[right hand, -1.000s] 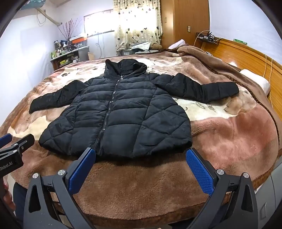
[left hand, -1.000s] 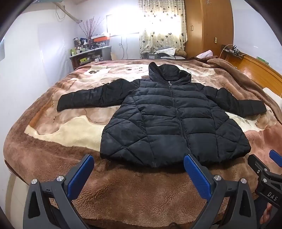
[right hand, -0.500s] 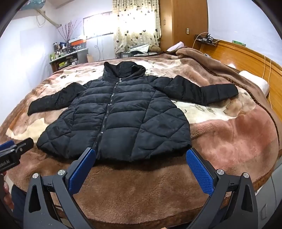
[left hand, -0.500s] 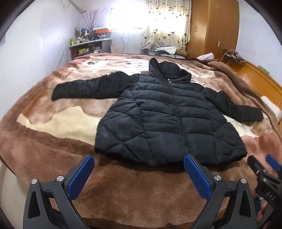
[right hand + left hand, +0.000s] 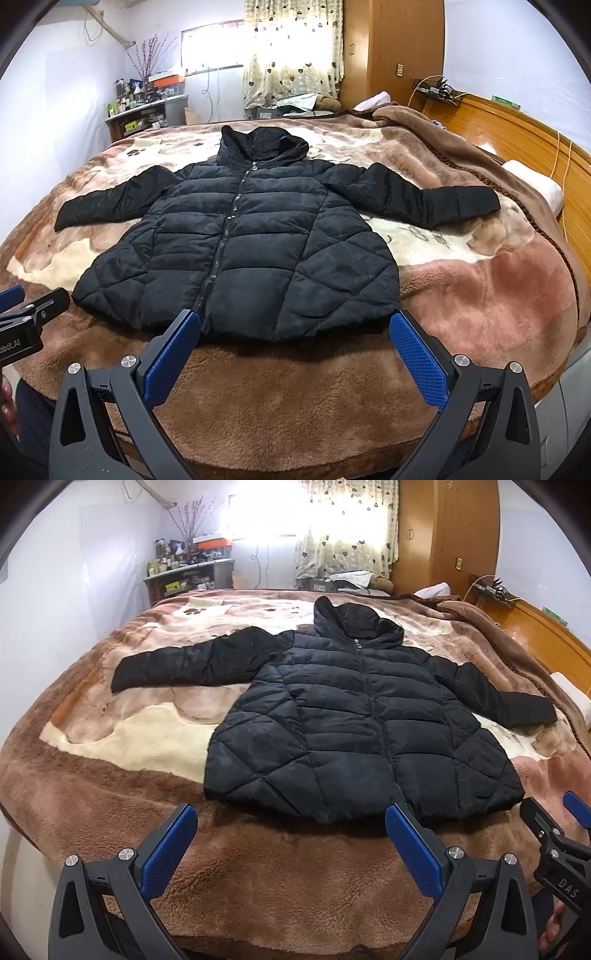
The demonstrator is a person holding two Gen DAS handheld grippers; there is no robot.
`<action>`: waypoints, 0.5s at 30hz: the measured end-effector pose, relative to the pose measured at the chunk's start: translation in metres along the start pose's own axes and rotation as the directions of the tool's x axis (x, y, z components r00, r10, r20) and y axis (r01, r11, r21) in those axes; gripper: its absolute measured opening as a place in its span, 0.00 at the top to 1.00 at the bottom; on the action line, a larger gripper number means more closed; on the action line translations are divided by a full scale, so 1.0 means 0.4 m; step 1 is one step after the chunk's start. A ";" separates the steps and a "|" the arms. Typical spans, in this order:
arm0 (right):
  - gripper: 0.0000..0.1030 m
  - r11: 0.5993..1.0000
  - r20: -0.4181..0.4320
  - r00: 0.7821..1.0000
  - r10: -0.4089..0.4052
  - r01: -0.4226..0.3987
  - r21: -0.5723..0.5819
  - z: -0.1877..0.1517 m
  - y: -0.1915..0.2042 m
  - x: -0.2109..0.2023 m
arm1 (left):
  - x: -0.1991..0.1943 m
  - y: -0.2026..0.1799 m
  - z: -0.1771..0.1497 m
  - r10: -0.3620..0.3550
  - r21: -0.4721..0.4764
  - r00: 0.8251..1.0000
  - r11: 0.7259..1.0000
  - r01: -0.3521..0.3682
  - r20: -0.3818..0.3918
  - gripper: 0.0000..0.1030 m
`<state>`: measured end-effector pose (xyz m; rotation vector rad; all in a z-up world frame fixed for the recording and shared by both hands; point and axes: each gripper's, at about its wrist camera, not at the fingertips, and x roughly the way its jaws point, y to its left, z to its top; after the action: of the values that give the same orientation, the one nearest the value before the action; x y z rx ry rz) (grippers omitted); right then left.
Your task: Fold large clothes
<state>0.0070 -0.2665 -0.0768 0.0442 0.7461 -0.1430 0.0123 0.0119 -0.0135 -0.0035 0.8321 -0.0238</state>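
A black quilted hooded jacket lies flat, zipped, front up on the bed, with both sleeves spread out to the sides; it also shows in the right wrist view. My left gripper is open and empty, above the blanket just short of the jacket's hem. My right gripper is open and empty, also just short of the hem. The right gripper shows at the right edge of the left wrist view. The left gripper shows at the left edge of the right wrist view.
A brown and cream plush blanket covers the bed. A wooden headboard and a white pillow are on the right. A cluttered desk, a curtained window and a wooden wardrobe stand at the far wall.
Both grippers have moved forward and a little higher towards the jacket's hem; the jacket looks closer. The jacket has not moved. Both grippers stay open.
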 end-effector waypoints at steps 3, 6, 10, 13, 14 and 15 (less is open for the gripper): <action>0.01 1.000 -0.002 1.000 -0.002 0.002 0.003 -0.001 -0.005 0.002 | -0.004 0.003 0.000 0.001 -0.001 1.000 1.000 -0.001 0.008 0.00; 0.01 1.000 -0.004 1.000 0.002 -0.002 0.005 0.000 -0.004 0.001 | -0.008 0.005 0.002 0.004 0.001 1.000 1.000 -0.004 0.018 0.00; 0.01 1.000 -0.002 1.000 -0.001 0.001 0.006 0.002 -0.001 -0.002 | -0.011 0.010 0.005 -0.007 -0.005 1.000 1.000 0.007 0.012 0.00; 0.01 1.000 -0.005 1.000 -0.002 0.002 0.007 0.002 0.003 -0.001 | -0.011 0.013 0.006 -0.003 -0.007 1.000 1.000 0.003 0.011 0.00; 0.01 1.000 -0.006 1.000 0.001 -0.001 0.008 0.002 0.004 -0.001 | -0.015 0.013 0.006 0.005 -0.004 1.000 1.000 -0.005 0.018 0.00; 0.01 1.000 -0.006 1.000 0.000 0.000 0.006 0.002 -0.008 0.003 | -0.017 0.012 0.006 0.009 0.000 1.000 1.000 -0.009 0.022 0.00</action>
<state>0.0080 -0.2700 -0.0772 0.0504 0.7513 -0.1451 0.0096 0.0168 -0.0067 0.0003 0.8096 -0.0157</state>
